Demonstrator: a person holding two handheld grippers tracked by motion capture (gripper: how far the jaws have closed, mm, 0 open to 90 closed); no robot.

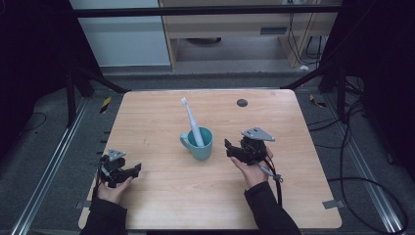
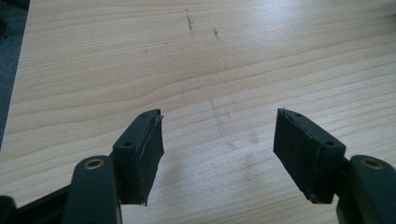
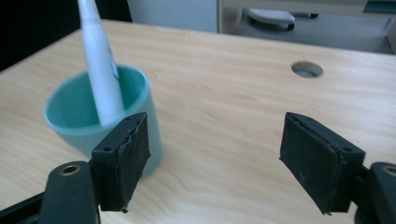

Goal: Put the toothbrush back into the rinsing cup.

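Note:
A teal mug (image 1: 199,143) stands near the middle of the wooden table (image 1: 161,196), its handle to the left. A white electric toothbrush (image 1: 192,122) leans inside it, head up and tilted to the left. My right gripper (image 1: 227,148) is just right of the mug and apart from it. In the right gripper view its jaws stand wide with nothing between them (image 3: 212,158); the mug (image 3: 88,116) and the toothbrush (image 3: 100,70) lie beyond the left jaw. My left gripper (image 1: 137,169) rests at the table's left front, open over bare wood (image 2: 217,156).
A round cable hole (image 1: 242,103) sits near the table's far right. Metal rails and cables run along the floor on both sides. A cabinet stands beyond the far edge.

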